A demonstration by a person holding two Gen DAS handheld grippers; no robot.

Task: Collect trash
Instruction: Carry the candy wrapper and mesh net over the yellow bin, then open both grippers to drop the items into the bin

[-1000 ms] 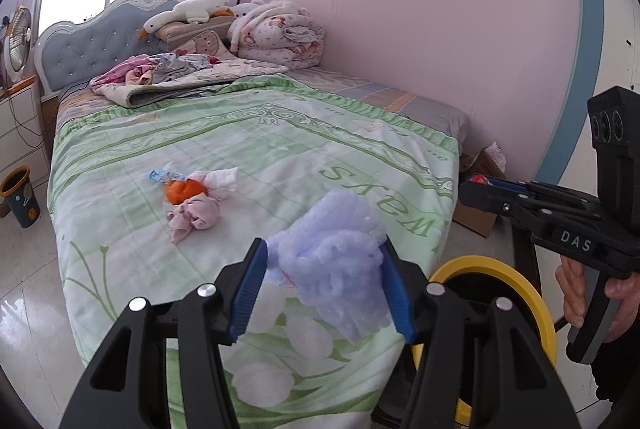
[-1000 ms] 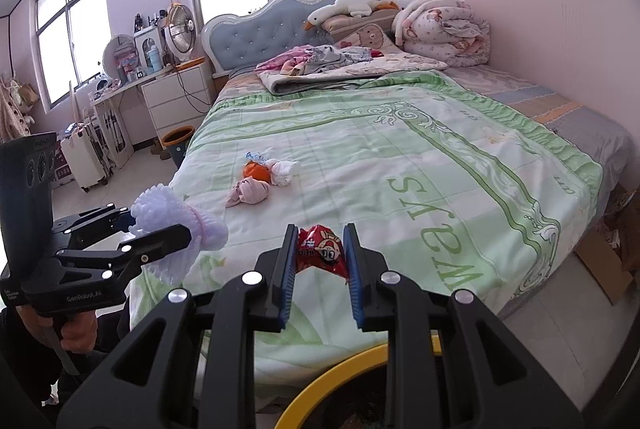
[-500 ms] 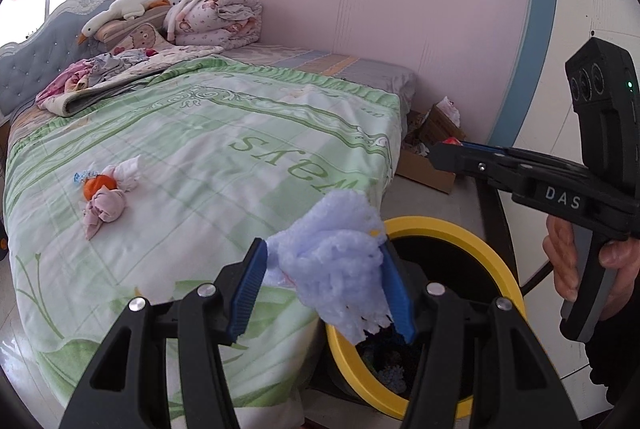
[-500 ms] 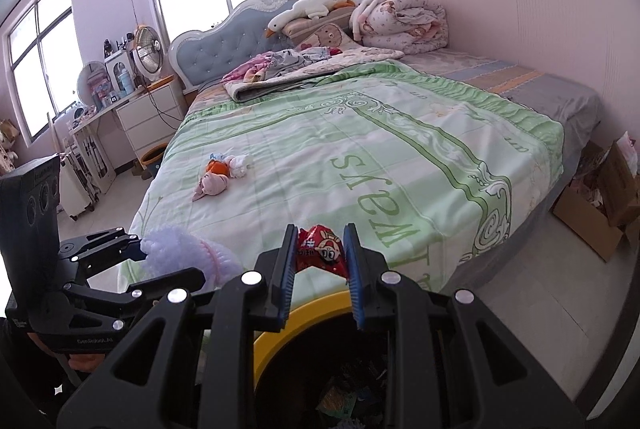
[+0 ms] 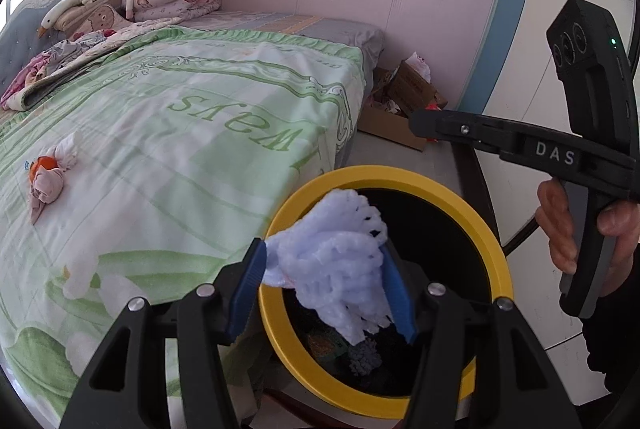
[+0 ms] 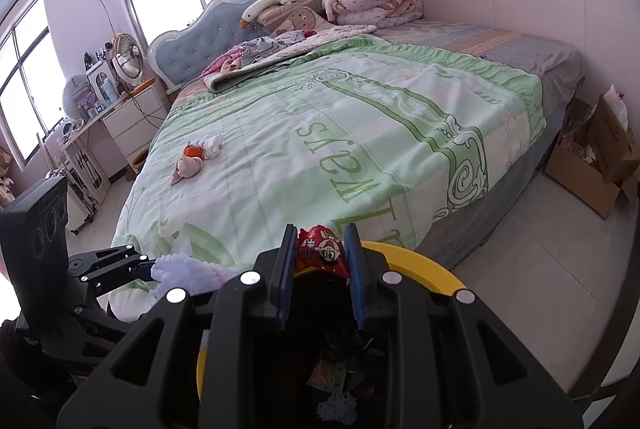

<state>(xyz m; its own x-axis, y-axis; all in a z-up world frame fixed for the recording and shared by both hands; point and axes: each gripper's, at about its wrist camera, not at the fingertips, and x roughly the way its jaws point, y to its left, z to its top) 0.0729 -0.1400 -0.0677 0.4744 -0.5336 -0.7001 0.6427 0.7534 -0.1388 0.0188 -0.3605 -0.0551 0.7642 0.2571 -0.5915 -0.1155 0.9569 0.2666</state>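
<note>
- Green bedspread [image 5: 180, 149] fills the far left; yellow-rimmed bin [image 5: 486, 229] stands near.
- Left gripper [image 5: 326, 289] pinches lilac foam netting [image 5: 336, 265] over the bin.
- Right gripper [image 6: 318, 271] pinches red snack wrapper [image 6: 320, 249] above the bin.

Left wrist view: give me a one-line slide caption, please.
Left gripper holds white foam netting over the yellow-rimmed trash bin beside the green bedspread.

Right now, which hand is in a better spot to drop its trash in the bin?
Probably left. The left gripper holds its foam net right over the bin opening. The right gripper's wrapper sits nearer the rim.
</note>
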